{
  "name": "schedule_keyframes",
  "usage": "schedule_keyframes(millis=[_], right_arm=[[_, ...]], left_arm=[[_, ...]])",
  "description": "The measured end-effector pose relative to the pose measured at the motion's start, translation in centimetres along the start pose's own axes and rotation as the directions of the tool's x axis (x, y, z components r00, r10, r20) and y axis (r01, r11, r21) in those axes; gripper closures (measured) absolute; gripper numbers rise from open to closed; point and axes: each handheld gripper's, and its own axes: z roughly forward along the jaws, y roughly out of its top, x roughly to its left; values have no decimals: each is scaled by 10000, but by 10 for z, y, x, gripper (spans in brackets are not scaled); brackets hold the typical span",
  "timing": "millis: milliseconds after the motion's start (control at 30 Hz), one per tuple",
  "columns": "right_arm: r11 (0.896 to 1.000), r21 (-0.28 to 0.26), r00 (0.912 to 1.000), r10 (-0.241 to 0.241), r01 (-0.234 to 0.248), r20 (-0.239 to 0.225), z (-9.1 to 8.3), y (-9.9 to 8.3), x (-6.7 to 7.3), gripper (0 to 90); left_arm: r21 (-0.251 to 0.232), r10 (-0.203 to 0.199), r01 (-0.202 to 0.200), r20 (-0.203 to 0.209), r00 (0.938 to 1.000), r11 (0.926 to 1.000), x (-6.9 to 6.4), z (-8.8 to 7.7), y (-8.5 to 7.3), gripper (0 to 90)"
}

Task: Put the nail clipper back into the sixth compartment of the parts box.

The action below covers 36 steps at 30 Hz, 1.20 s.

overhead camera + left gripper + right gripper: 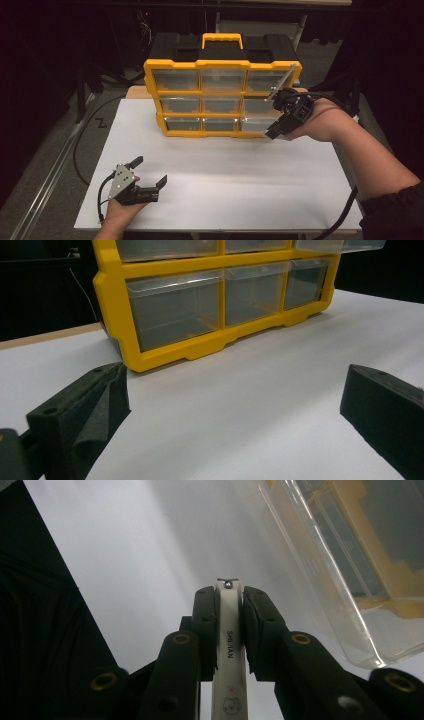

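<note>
Right tongs pinch a nail clipper by the drawer organizer

The white desk (225, 170) carries a yellow drawer organizer (222, 64) at its far edge, its top rows cut off in the left gripper view. At its lower-right clear drawer (350, 575), the right tongs (230, 610) pinch a white nail clipper (229, 640), lower end hidden. Near left, the left tongs (151, 172) are spread, empty.

White table top (225, 170), rectangular, with a strip of bare wood at the far left edge. Standing upright on the far half: yellow organiser (222, 97) with clear drawers in three rows of three, black back and yellow handle on top. Resting near the front left corner: left gripper (150, 176).
</note>
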Motion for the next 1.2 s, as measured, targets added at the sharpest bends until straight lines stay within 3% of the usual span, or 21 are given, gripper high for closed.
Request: schedule_keyframes(millis=[633,1200], right_arm=[[9999,-108,9996,1,2,279,-12,14,-9,794],[9997,-248,9988,-41,54,494,-13,31,-19,794]], left_arm=[[-29,-18,18,5,10000,10000,1,-1,0,3],[-12,-33,33,1,10000,10000,2,0,-1,3]])
